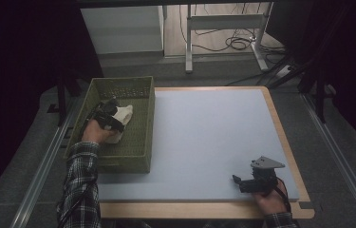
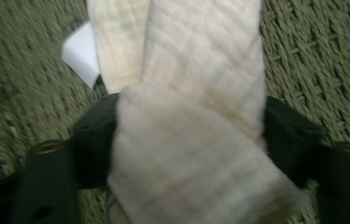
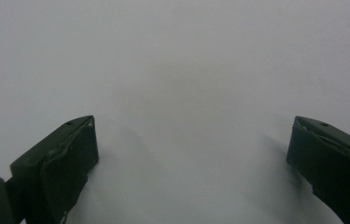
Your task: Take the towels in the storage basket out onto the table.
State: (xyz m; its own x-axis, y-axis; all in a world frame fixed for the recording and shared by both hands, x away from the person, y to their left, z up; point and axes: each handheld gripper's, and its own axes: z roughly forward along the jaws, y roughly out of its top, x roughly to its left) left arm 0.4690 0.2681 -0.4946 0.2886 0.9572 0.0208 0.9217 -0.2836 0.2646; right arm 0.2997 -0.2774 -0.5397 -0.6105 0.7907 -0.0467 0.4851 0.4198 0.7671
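dim floor and cables lie beyond the pale blue bench (image 1: 204, 133), which has a wooden edge. a cream folded cloth (image 2: 186, 116) sits between the jaws of the left tool (image 1: 111, 115), and both black pads press its sides, so this tool is gripping the cloth. the cloth lies on the woven bottom of the green basket (image 1: 140, 90), directly under and ahead of the left tool; a small white tag (image 2: 81, 53) pokes out beside it. a hand (image 1: 97, 133) in a plaid sleeve holds that tool. well apart, near the bench's front corner, the right tool (image 1: 239, 183) rests on the bare bench, jaws spread wide with nothing between them.
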